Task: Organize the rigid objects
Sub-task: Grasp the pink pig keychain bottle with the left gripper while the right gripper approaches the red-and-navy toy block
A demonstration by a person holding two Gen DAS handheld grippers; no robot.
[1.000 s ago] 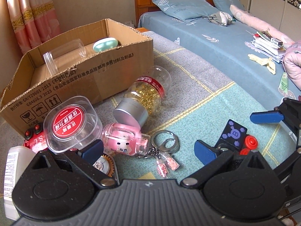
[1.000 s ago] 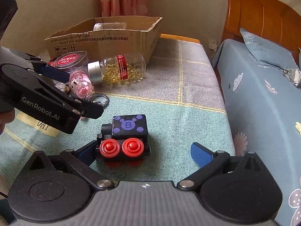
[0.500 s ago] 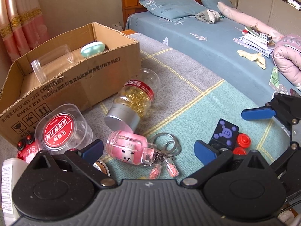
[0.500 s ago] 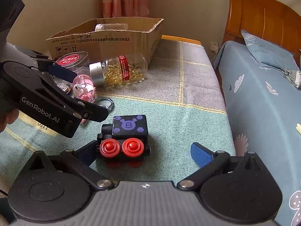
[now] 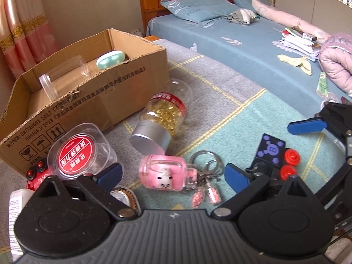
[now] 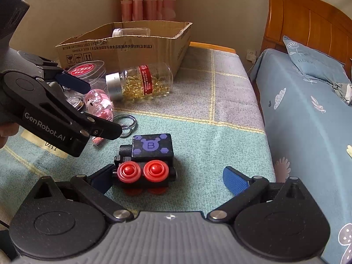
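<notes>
My left gripper [image 5: 172,175] is open, its fingers on either side of a pink piggy bottle keychain [image 5: 164,176] lying on the blanket; the bottle also shows in the right wrist view [image 6: 100,104]. My right gripper [image 6: 169,177] is open around a black toy train with red wheels and a purple B block [image 6: 149,160], not closed on it. The train also shows in the left wrist view [image 5: 272,154]. The left gripper shows in the right wrist view [image 6: 96,110].
An open cardboard box [image 5: 92,88] holds a clear jar [image 5: 63,74] and a mint case [image 5: 111,59]. A capsule bottle [image 5: 162,118] lies beside it. A red-lidded clear tub [image 5: 77,151], a red toy [image 5: 36,173] and a white bottle [image 5: 15,209] sit left. The bed [image 6: 308,114] is right.
My left gripper has shifted so the pink bottle now sits between its fingers. The right gripper has stayed around the toy train.
</notes>
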